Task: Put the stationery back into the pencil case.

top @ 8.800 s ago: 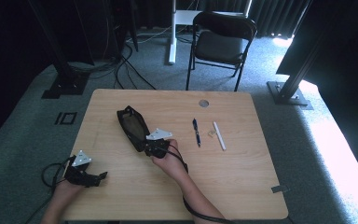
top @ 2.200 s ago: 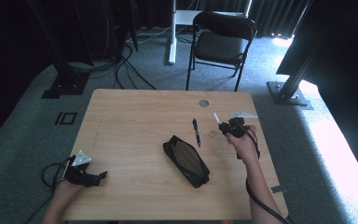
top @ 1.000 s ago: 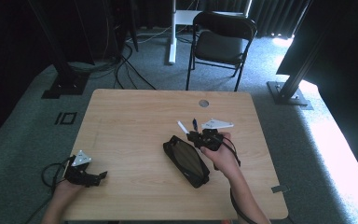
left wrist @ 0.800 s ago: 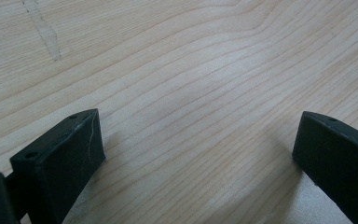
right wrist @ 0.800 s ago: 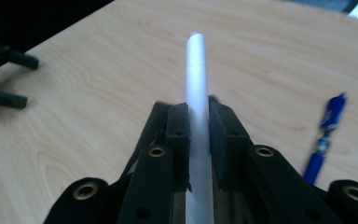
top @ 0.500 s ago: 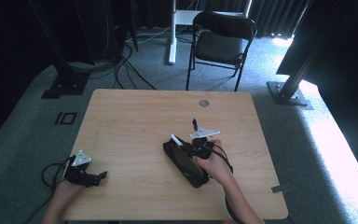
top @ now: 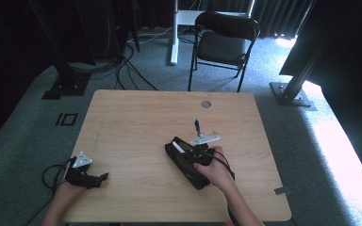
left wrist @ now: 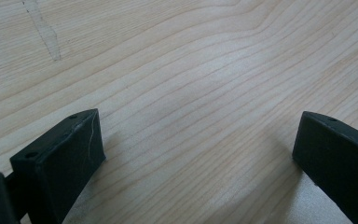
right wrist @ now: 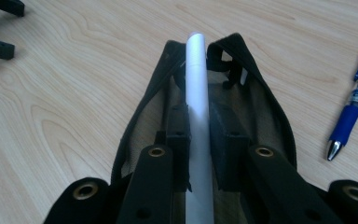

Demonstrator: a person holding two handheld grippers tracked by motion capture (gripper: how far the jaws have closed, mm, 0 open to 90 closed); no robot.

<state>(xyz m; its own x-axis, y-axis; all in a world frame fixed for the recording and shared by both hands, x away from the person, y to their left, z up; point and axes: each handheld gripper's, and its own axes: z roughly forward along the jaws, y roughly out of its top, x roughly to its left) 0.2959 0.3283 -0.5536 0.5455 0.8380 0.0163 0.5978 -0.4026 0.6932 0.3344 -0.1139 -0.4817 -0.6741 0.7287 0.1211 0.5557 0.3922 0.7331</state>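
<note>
A: Your right tongs (right wrist: 198,154) are clamped on the white pen (right wrist: 197,107), right above the open black pencil case (right wrist: 144,107). Your left tongs (left wrist: 196,158) gape wide with nothing between them, low over the table (top: 132,122).

B: And the setting?

A: Light wood table on grey carpet, a black folding chair (top: 226,42) beyond the far edge, cables on the floor, dark curtains behind.

B: Which way does your pen point?

A: Its long axis runs along the case's length, tip away from your right hand (top: 217,169), towards the case's far end. The blue pen (right wrist: 354,102) lies just beside the case.
</note>
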